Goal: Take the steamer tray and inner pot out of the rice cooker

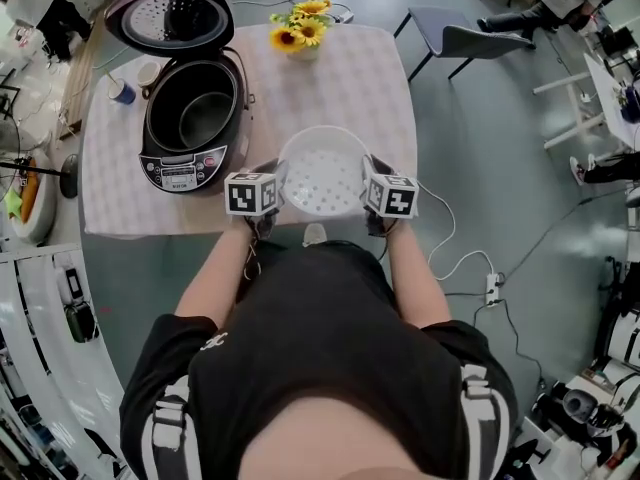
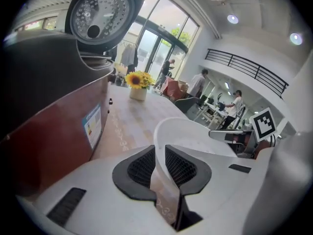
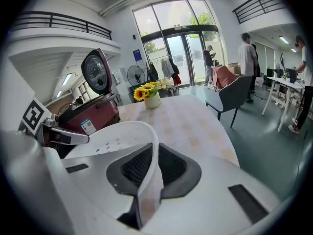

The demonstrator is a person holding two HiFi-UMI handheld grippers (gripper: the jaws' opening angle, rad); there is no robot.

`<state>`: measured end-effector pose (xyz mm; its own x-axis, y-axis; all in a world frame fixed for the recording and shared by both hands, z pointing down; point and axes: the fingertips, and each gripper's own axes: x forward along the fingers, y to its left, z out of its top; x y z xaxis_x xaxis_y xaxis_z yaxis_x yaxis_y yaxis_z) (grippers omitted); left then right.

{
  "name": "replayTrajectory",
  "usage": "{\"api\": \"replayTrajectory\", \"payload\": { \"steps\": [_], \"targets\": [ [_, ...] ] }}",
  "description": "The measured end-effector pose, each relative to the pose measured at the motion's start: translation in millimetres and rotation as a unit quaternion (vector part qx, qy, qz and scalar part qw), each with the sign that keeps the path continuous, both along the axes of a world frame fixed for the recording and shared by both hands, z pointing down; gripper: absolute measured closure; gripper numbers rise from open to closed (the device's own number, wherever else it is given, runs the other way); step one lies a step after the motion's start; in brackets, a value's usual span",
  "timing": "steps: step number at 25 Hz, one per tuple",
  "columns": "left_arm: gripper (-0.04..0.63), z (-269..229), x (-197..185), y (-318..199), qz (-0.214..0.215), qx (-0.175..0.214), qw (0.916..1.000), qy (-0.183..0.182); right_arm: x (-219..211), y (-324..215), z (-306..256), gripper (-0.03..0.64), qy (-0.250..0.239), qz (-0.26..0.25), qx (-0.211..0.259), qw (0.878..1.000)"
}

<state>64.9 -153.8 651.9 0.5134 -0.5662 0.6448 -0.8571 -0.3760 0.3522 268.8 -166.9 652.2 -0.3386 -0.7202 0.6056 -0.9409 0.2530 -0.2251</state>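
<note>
The white perforated steamer tray (image 1: 322,176) is held over the table's near edge, right of the rice cooker (image 1: 193,118). My left gripper (image 1: 274,176) is shut on its left rim and my right gripper (image 1: 369,172) on its right rim. In the left gripper view the dark pads of the left gripper (image 2: 160,166) pinch the thin white wall of the steamer tray (image 2: 195,140). The right gripper view shows the right gripper (image 3: 149,166) clamped the same way on the steamer tray (image 3: 110,138). The cooker's lid (image 1: 170,10) stands up, and the dark inner pot (image 1: 203,116) sits inside.
A vase of sunflowers (image 1: 300,30) stands at the far edge of the checked tablecloth (image 1: 350,78). A cup (image 1: 122,91) sits left of the cooker. A grey chair (image 1: 455,36) stands beyond the table's right side. People stand in the background of both gripper views.
</note>
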Motion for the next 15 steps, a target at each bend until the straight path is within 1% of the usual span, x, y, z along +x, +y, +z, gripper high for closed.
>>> {"api": "replayTrajectory", "payload": {
  "steps": [6, 11, 15],
  "targets": [
    [0.537, 19, -9, 1, -0.012, -0.003, 0.9999, -0.01, -10, 1, 25, 0.571, 0.02, -0.027, -0.018, 0.999],
    [0.537, 35, -10, 4, -0.004, -0.003, 0.9994, -0.033, -13, 5, 44, 0.569, 0.03, -0.036, -0.039, 0.998],
    [0.537, 43, -14, 6, -0.002, -0.002, 0.9989, -0.046, -18, 7, 48, 0.568, 0.031, -0.048, -0.042, 0.998]
  ]
}}
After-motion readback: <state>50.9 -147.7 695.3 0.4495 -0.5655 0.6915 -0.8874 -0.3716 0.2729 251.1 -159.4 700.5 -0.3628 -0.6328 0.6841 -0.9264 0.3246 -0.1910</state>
